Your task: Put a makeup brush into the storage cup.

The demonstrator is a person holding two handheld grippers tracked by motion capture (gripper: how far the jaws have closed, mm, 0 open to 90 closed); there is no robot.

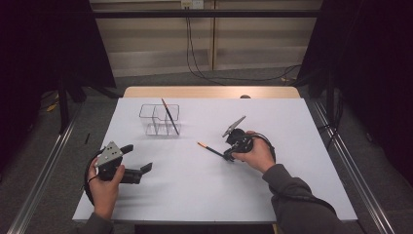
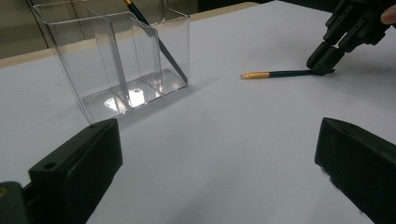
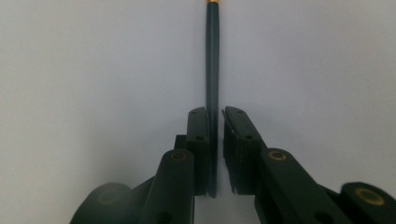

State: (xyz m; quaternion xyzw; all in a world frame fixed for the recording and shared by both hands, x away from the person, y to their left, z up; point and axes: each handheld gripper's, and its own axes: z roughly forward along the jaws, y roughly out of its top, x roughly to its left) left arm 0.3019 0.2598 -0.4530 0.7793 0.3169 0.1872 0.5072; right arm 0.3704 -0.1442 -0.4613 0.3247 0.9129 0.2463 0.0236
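Your right gripper (image 3: 215,116) jaws pinch the dark gold-ferruled pencil (image 3: 212,65) lying on the white counter (image 1: 195,185).
Lift level toward the clear organiser (image 1: 159,119) at ten o'clock; left gripper (image 1: 139,171) jaws idle, spread wide.

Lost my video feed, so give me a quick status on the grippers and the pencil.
Right hand-held gripper shut on pencil, flat on table. Left hand-held gripper open, idle. Clear organizer ahead, path unobstructed.
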